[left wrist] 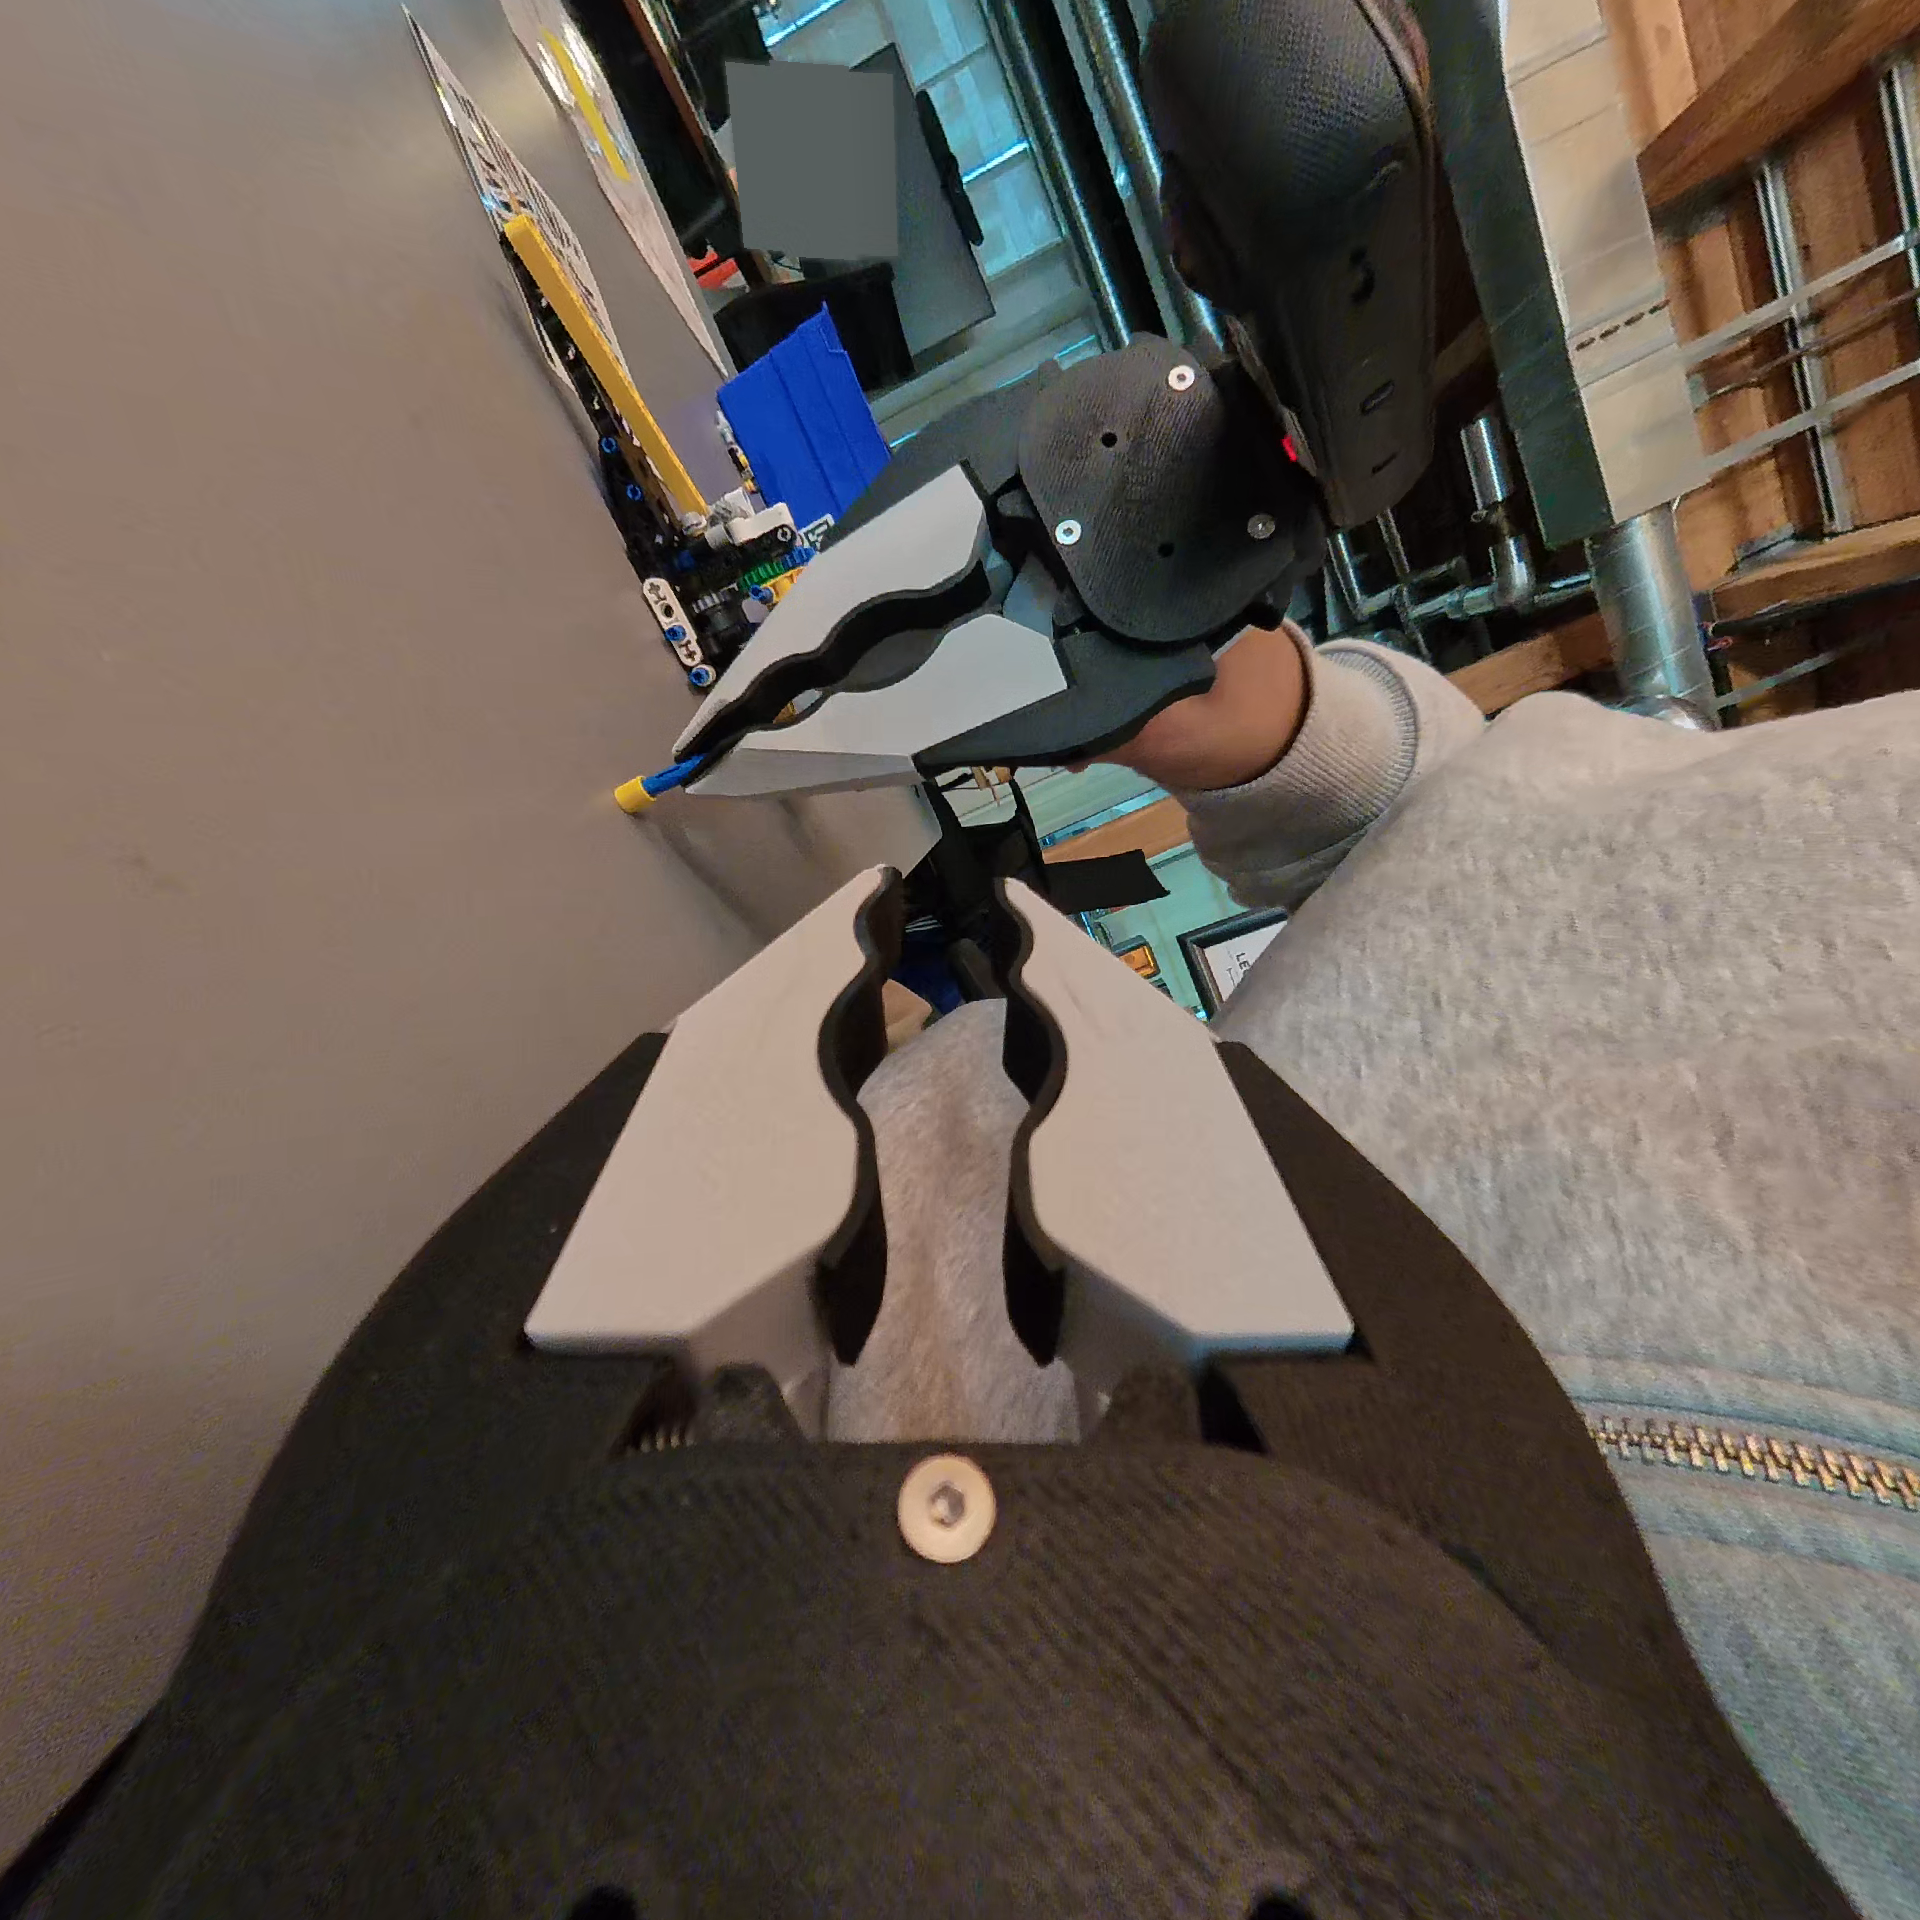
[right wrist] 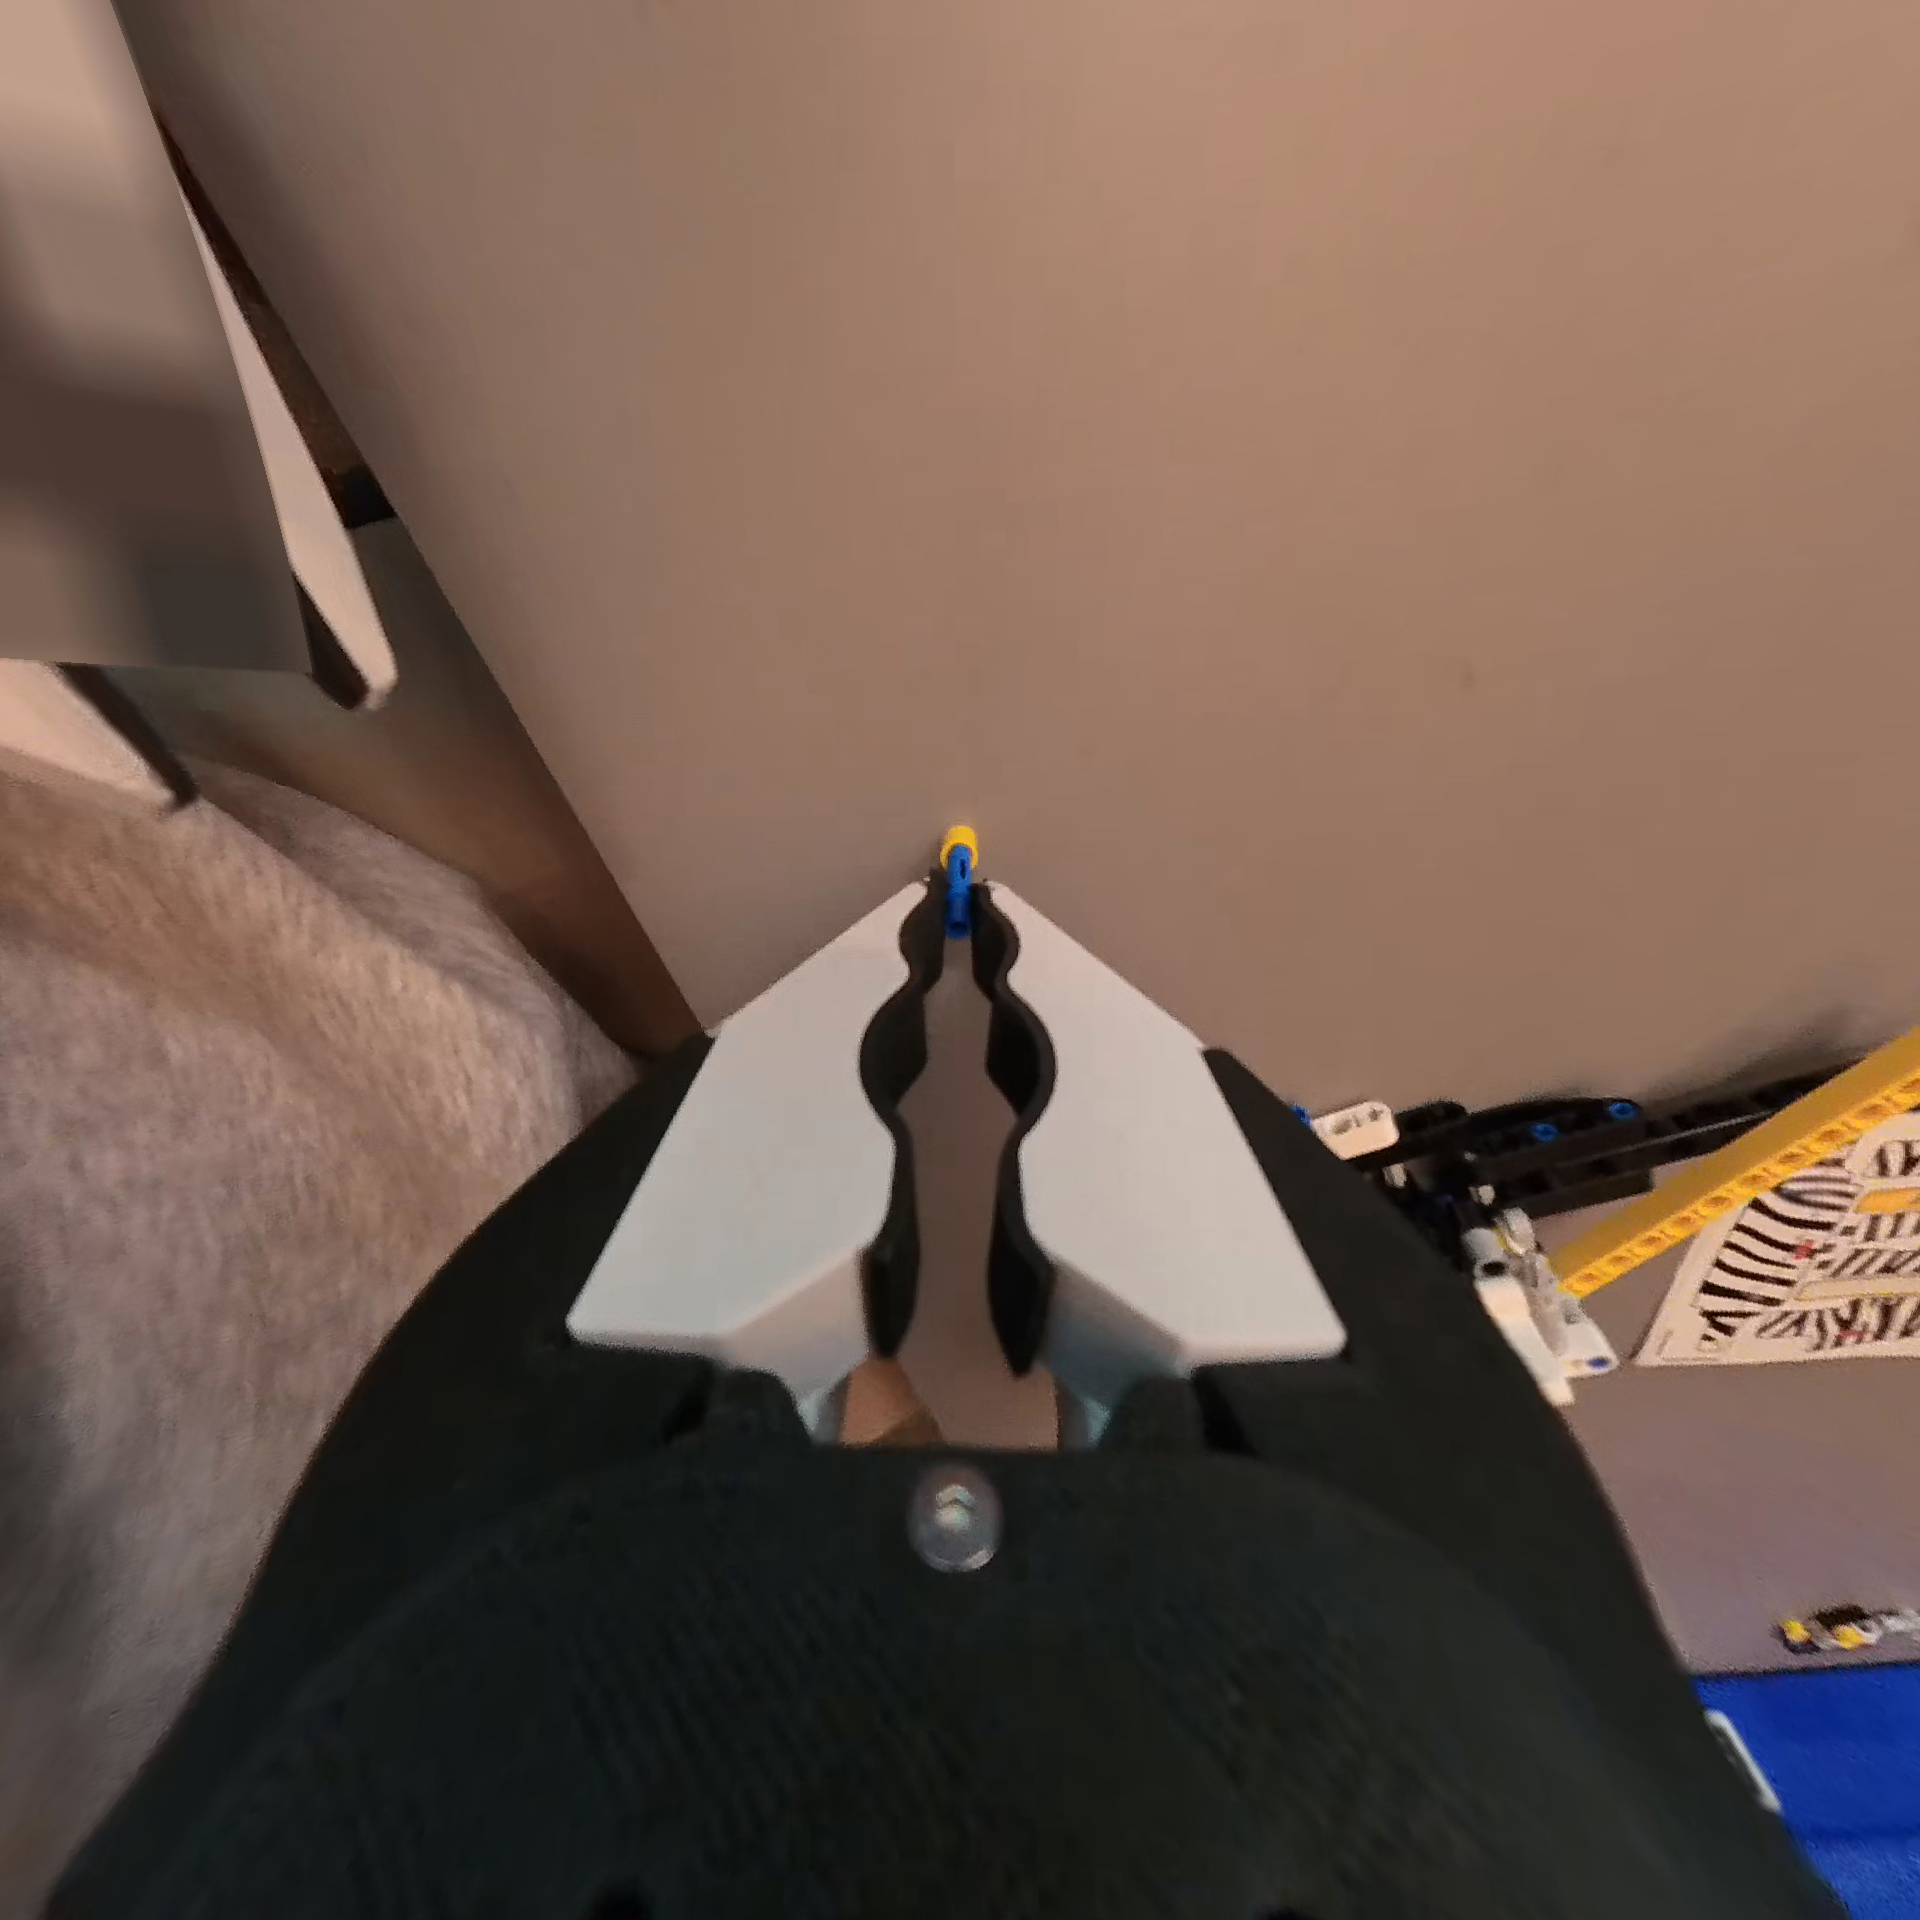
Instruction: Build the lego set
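At the table: right gripper clamped on blue pin with yellow bush; left gripper parted, empty. Keep your pin square.

Print on the striped sticker sheet and wall posters, none legible

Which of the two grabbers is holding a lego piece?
The right gripper. Its fingers pinch a small blue pin with a yellow piece on its end, while the left gripper is open, holding nothing.
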The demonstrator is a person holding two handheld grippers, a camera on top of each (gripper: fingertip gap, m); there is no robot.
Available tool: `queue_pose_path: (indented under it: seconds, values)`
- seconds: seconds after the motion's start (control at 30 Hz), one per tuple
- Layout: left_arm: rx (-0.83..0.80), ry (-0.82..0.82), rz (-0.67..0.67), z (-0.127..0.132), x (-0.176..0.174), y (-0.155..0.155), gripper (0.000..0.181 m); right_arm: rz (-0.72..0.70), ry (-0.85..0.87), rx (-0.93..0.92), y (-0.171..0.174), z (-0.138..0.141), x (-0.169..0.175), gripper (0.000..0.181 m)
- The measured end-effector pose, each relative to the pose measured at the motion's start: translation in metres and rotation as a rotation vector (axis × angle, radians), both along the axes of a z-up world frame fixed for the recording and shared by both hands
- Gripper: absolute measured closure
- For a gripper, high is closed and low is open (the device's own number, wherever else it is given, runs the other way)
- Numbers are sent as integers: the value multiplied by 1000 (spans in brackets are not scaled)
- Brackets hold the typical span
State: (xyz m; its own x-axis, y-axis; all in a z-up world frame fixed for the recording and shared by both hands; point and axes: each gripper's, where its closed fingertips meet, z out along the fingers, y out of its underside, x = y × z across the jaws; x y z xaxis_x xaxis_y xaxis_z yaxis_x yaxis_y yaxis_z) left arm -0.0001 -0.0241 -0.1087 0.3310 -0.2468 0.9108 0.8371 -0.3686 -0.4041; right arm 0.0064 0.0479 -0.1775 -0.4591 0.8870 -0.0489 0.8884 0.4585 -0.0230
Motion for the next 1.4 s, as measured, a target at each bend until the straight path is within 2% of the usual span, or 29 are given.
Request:
queue_pose_path:
  seconds: [0.4,0.73,1.07,1.4]
  values:
    - [7,-5,-8,0,0,-2,167,63,-119,80,0,0,1,177]
    - [6,-7,-14,0,1,-2,167,96,-146,124,-1,-1,0,177]
    - [3,-5,-17,0,1,-2,167,86,-49,147,-2,-1,0,177]
    - [-5,2,-20,-2,3,-1,167,23,99,69,1,-1,1,177]
